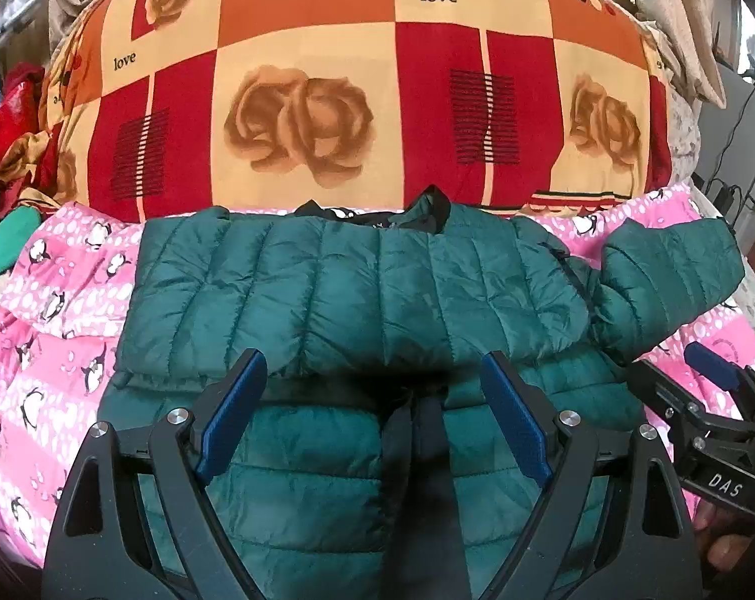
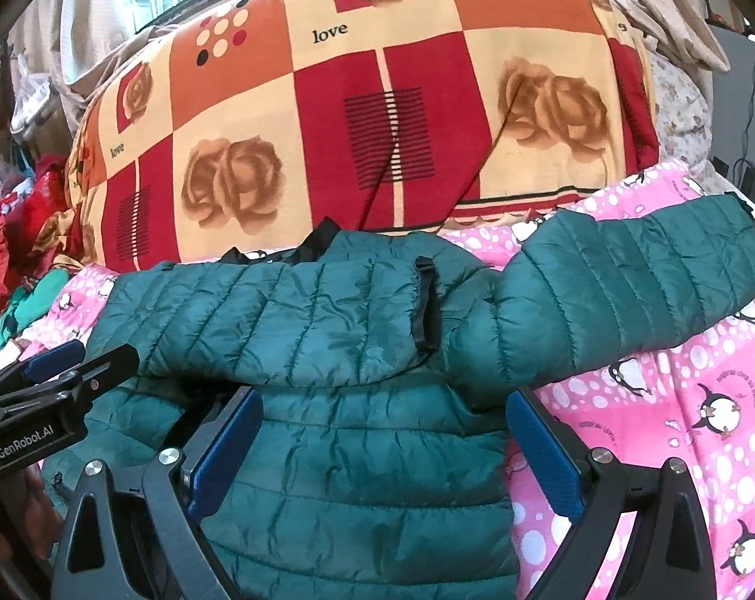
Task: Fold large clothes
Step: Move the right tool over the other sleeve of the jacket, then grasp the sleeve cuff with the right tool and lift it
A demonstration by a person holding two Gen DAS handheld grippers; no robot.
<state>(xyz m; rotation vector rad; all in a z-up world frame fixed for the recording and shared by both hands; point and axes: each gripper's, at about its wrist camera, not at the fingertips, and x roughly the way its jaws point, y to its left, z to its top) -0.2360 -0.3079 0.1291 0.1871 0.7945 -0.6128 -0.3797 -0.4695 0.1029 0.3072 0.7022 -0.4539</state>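
Jaws spread, jacket [image 1: 357, 280] just beyond

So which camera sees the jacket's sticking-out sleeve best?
The right wrist view: the green sleeve stretches whole across the pink penguin sheet. The left wrist view shows the same sleeve smaller, squeezed near the edge.

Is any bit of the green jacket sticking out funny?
Yes. One sleeve sticks out sideways onto the pink sheet, while the rest of the jacket is folded over itself.
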